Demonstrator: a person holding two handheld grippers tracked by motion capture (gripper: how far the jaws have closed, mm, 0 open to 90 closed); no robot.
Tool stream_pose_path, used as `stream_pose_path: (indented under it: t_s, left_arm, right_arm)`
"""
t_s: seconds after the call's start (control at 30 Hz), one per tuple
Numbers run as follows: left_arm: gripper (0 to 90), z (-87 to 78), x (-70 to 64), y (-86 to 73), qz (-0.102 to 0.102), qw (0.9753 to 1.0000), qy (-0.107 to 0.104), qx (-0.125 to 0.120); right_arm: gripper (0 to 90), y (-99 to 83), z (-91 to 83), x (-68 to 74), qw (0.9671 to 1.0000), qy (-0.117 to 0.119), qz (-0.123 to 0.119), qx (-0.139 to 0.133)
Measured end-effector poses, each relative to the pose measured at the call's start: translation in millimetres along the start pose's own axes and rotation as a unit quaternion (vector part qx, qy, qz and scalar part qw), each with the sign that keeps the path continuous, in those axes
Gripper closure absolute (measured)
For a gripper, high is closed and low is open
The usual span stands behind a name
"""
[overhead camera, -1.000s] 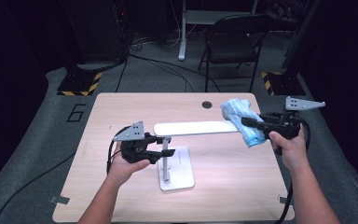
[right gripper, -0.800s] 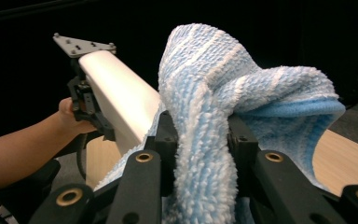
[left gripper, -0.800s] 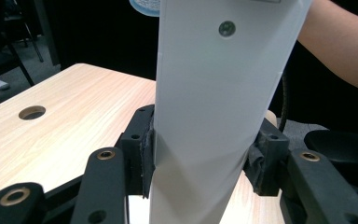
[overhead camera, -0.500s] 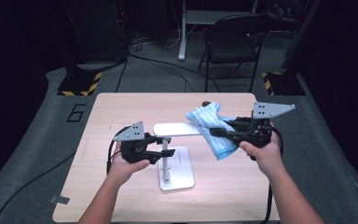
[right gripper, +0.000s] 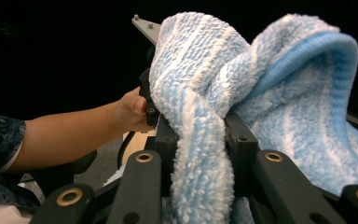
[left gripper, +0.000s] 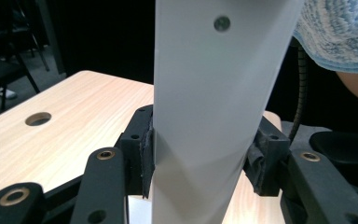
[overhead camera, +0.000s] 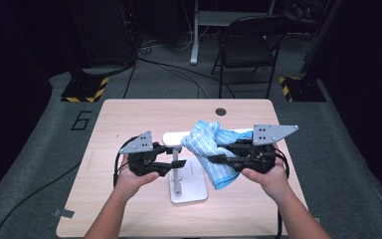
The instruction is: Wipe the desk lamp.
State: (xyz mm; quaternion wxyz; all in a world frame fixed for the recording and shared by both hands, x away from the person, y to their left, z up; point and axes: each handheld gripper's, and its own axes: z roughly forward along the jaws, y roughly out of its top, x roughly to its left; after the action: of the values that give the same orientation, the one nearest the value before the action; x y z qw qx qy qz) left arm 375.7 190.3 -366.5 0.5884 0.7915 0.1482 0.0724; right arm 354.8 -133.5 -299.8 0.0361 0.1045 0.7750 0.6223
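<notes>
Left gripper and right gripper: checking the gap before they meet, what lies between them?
In the high view, the lamp post and blue towel lie between the left gripper and right gripper.

A fluffy blue-and-white terry cloth towel (right gripper: pixel 223 107) looked soft and looped. The stand's post (left gripper: pixel 205 112) was smooth, matt white; the counter (overhead camera: pixel 129 119) pale wood-grain.

The high view looks forward and down on the whole surface (overhead camera: pixel 129 119) from above the person's side. The left gripper view sits very close to a white post (left gripper: pixel 205 112), facing across the surface. The right gripper view (equally close) faces a blue towel (right gripper: pixel 261 107); both things appear in the high view.
</notes>
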Motion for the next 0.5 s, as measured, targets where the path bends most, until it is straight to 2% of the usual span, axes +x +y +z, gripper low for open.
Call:
stream_pose_path:
  t_s: [0.03,0.1,0.13,0.23,0.33,0.5]
  left_arm:
    - [49.8,2.7,0.0,-2.2,0.004,0.9998,0.007,0.017]
    - [49.8,4.8,0.1,-6.1,0.008,0.9996,0.008,0.025]
    - [49.9,4.6,0.3,-8.7,0.001,0.9998,0.006,0.017]
    - [49.8,2.1,0.8,-11.3,-0.005,0.9999,0.004,0.016]
    - [49.1,2.6,0.4,-13.0,-0.004,0.9999,0.004,0.015]
    - [47.9,1.3,2.3,-16.5,-0.012,0.9999,-0.003,0.012]
  right_arm:
    - [71.5,-1.9,-0.3,-0.2,1.0,0.0,0.002,0.002]
    - [71.5,-5.8,-1.3,-1.4,1.0,0.003,0.008,0.001]
    - [71.6,-8.0,-1.6,-1.7,0.9999,0.003,0.009,-0.005]
    - [71.6,-14.7,-3.6,-1.4,0.9998,0.007,0.015,-0.004]
    - [71.7,-22.0,-5.6,-0.3,0.9998,0.005,0.018,-0.002]
    - [71.7,-35.6,-12.9,0.8,0.9993,0.003,0.03,-0.019]
